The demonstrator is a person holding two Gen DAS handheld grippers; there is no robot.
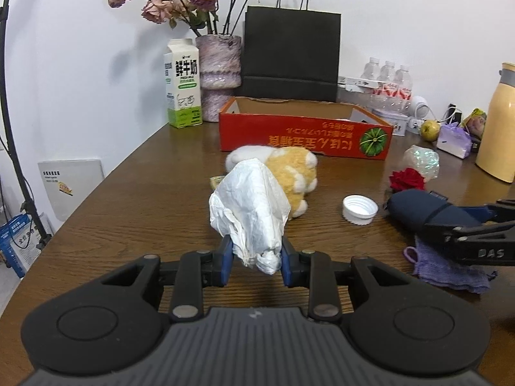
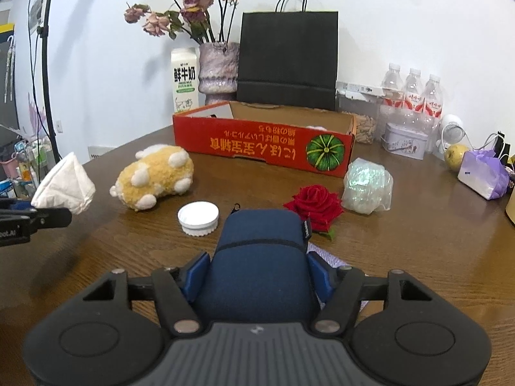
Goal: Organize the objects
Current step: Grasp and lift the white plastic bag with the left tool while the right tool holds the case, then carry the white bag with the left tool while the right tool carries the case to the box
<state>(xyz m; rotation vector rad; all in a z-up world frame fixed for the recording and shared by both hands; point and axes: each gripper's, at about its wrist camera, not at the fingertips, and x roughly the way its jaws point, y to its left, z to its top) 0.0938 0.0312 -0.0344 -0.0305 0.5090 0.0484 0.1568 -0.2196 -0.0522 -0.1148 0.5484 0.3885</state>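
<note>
Crumpled tissue (image 1: 249,212): clamped at its near end by the left gripper (image 1: 254,262), lifted clear of the table (image 1: 135,199).
Blue pouch (image 2: 260,257): grasped by the right gripper (image 2: 259,276), long axis pointing away.
Red box (image 2: 257,141): open, lying far and ahead of both fingers; probable destination.
Key relation: plush toy (image 1: 289,173) sits between tissue and box.
Nearer hand: cannot tell.

Dark wood-grain table (image 1: 135,193) against plain white wall (image 1: 402,16), black stand pole (image 2: 48,80) at left
</note>
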